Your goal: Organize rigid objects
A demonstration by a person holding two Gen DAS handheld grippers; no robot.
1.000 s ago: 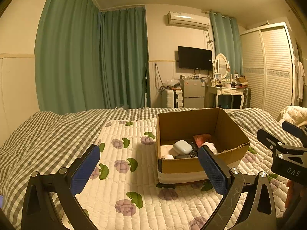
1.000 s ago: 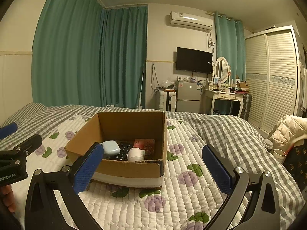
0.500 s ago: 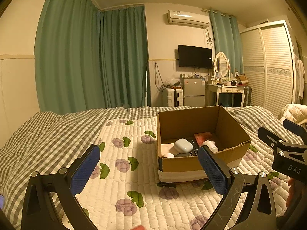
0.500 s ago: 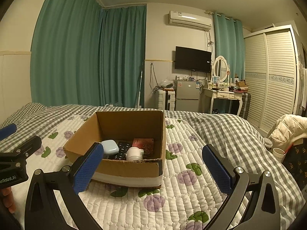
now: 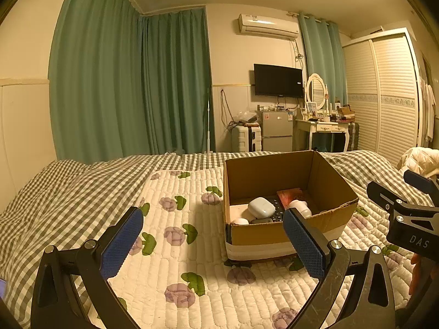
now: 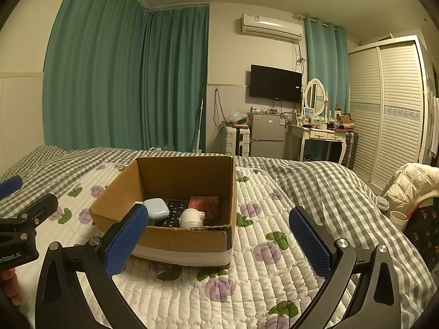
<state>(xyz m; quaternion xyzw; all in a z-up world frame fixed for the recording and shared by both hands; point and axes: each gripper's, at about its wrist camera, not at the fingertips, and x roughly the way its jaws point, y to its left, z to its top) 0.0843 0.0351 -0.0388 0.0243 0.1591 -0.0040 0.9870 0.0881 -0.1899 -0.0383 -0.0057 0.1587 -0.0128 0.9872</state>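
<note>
Left gripper (image 5: 212, 242) wide open, nothing between its blue pads, held above the flowered quilt (image 5: 175, 246) with the cardboard box (image 5: 274, 235) ahead and slightly right. Box sits on the quilt, top open, a pale band around its base. Inside, left to right: a small white rounded piece (image 5: 240, 221) at the near wall, a pale blue case (image 5: 261, 207), a black remote (image 6: 172, 213) lying flat beneath, a white jar (image 6: 191, 217), a reddish flat card or packet (image 6: 204, 203) toward the back. Judgement: all look light and stiff. The blue case and jar are smooth and rounded, likely slippery, best pinched across their widest middle; the remote should be taken across its narrow sides. Right gripper (image 6: 221, 242) equally wide open and empty, box just ahead to its left. Readable writing: "DAS" on the right gripper's body in the left view; "nRobot.AI", partly cut off, on the left gripper's body in the right view.
</note>
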